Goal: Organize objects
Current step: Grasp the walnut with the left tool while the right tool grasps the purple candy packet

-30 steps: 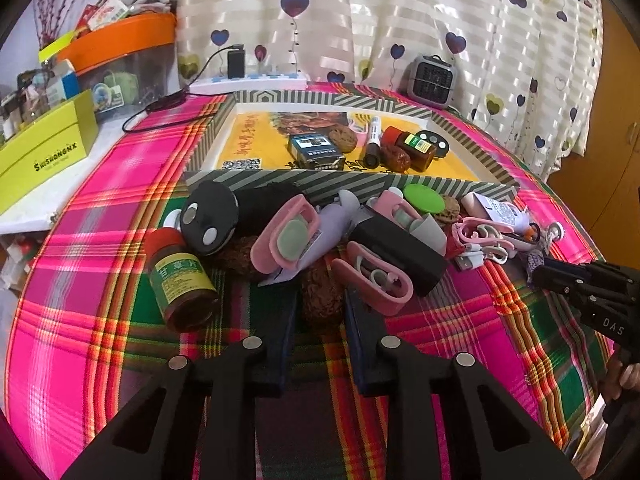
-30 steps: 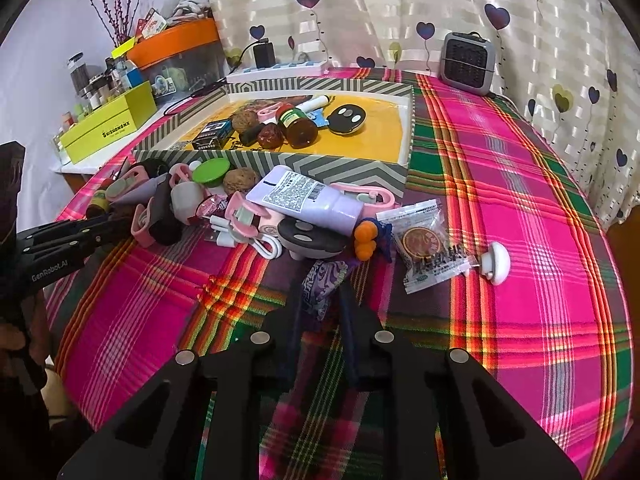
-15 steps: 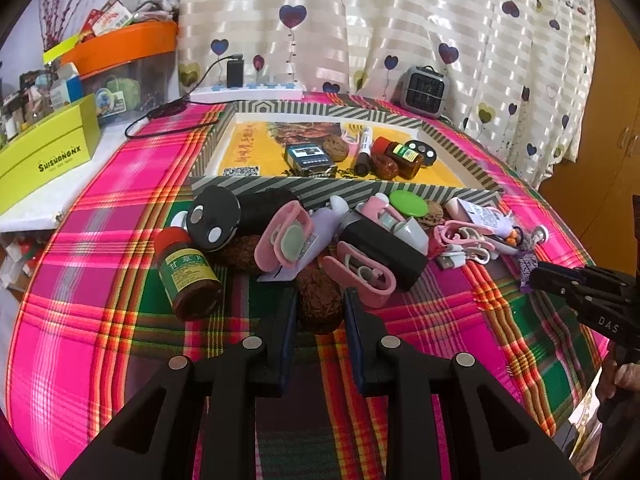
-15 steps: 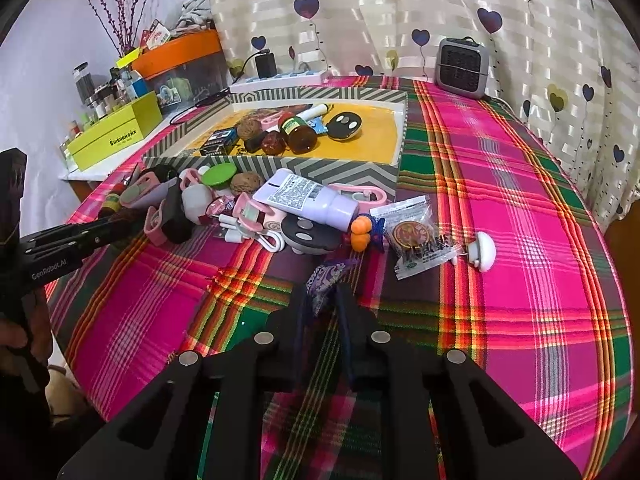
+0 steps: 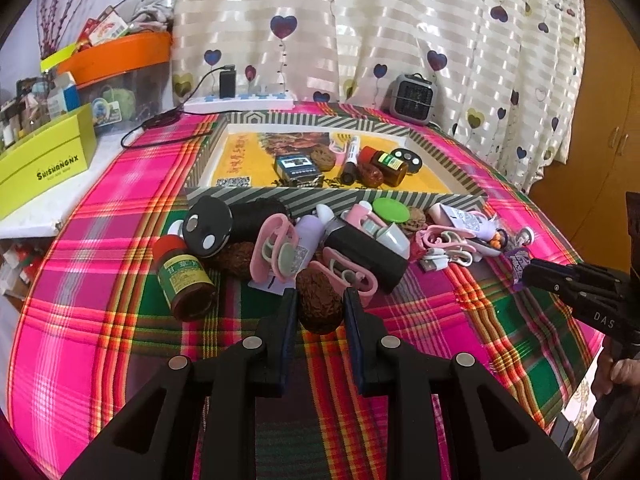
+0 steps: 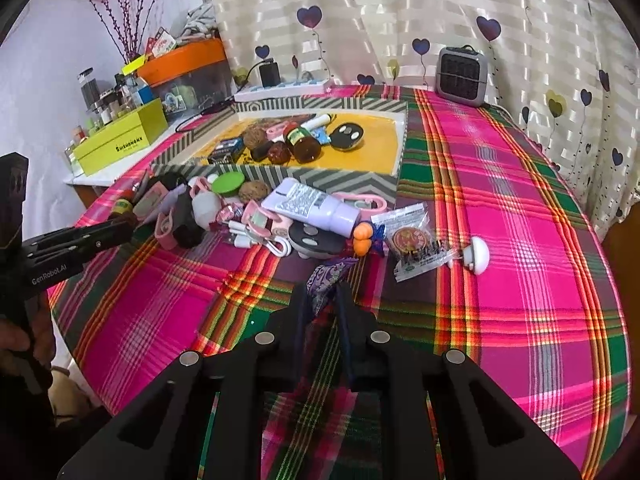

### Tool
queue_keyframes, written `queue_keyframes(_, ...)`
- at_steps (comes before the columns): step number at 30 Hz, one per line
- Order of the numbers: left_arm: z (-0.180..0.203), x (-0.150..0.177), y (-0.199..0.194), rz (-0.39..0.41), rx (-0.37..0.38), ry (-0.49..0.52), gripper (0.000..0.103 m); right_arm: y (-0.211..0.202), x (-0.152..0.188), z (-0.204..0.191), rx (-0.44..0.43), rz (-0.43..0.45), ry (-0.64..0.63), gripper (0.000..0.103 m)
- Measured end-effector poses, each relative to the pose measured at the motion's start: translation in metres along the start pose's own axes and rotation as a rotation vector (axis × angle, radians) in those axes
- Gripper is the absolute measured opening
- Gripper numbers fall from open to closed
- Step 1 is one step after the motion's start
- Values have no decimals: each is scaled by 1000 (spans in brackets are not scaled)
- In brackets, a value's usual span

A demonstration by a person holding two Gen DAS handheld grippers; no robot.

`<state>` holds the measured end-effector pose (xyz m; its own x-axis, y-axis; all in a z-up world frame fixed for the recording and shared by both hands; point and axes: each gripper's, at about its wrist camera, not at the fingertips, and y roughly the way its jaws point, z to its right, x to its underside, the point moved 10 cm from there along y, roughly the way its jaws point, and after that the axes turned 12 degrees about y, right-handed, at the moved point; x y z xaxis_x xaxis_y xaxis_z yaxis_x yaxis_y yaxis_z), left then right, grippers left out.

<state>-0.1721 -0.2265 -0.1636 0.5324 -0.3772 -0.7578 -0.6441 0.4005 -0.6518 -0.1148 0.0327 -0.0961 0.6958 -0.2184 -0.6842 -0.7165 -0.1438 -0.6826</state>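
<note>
A brown walnut (image 5: 320,304) sits between the fingers of my left gripper (image 5: 320,300), which is shut on it just in front of the pile of small objects. My right gripper (image 6: 323,300) is shut on a purple patterned wrapper (image 6: 326,280) that sticks up from its tips, near the pile's right end. A striped tray (image 5: 248,196) with a yellow floor lies behind the pile and holds a walnut, a marker, a brown bottle (image 5: 390,164) and a black key fob. Each gripper shows in the other's view: the right gripper (image 5: 532,276) and the left gripper (image 6: 120,228).
The pile holds a red-capped bottle (image 5: 182,280), pink clips (image 5: 272,248), a black case (image 5: 368,256), a white tube (image 6: 312,204) and a snack packet (image 6: 412,240). A small heater (image 6: 460,74), a power strip and a yellow-green box (image 5: 40,164) stand at the back and left. A plaid cloth covers the table.
Both views have drawn back a little from the pile, so more of the table shows. The walnut and the purple wrapper stay gripped between the fingers.
</note>
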Motion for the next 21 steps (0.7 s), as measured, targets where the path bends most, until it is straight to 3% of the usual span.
queue_keyframes(21, 20, -27, 1, 44, 35, 41, 22, -5, -24, -28, -81, 53, -35, 0)
